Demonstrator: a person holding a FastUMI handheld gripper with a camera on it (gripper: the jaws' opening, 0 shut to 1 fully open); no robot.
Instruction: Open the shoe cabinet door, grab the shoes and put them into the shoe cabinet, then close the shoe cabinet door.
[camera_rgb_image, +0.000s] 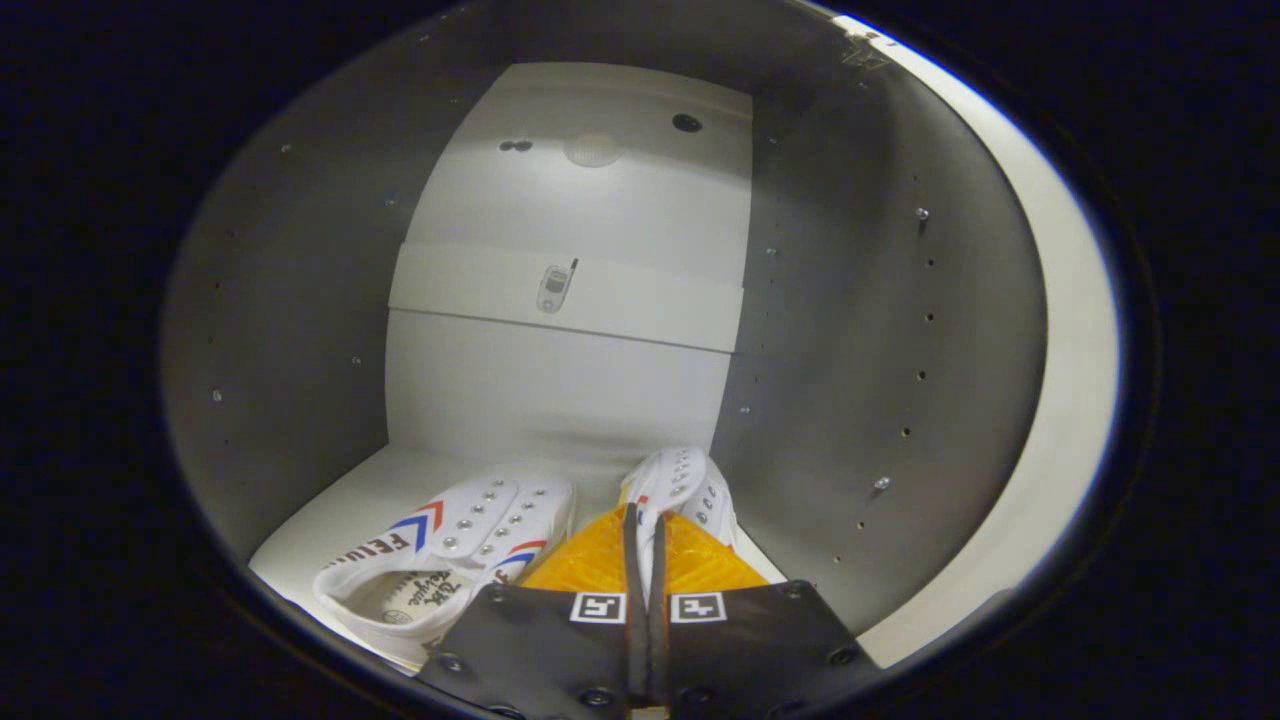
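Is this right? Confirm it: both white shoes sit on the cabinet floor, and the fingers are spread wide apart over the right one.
Not quite. In the gripper view the fingers are nearly closed on the right shoe, pinching it. Both white shoes, including the left shoe, do sit on the cabinet floor.

Tool (645, 530) clamped on right shoe (690, 490), left shoe (450, 560) alongside, inside cabinet (560, 380).

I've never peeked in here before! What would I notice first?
Two white shoes sit inside the cabinet: the left shoe lies on the cabinet floor, left of the fingers. The gripper is shut on the right shoe, pinching its edge. A shelf hangs above, at the back.
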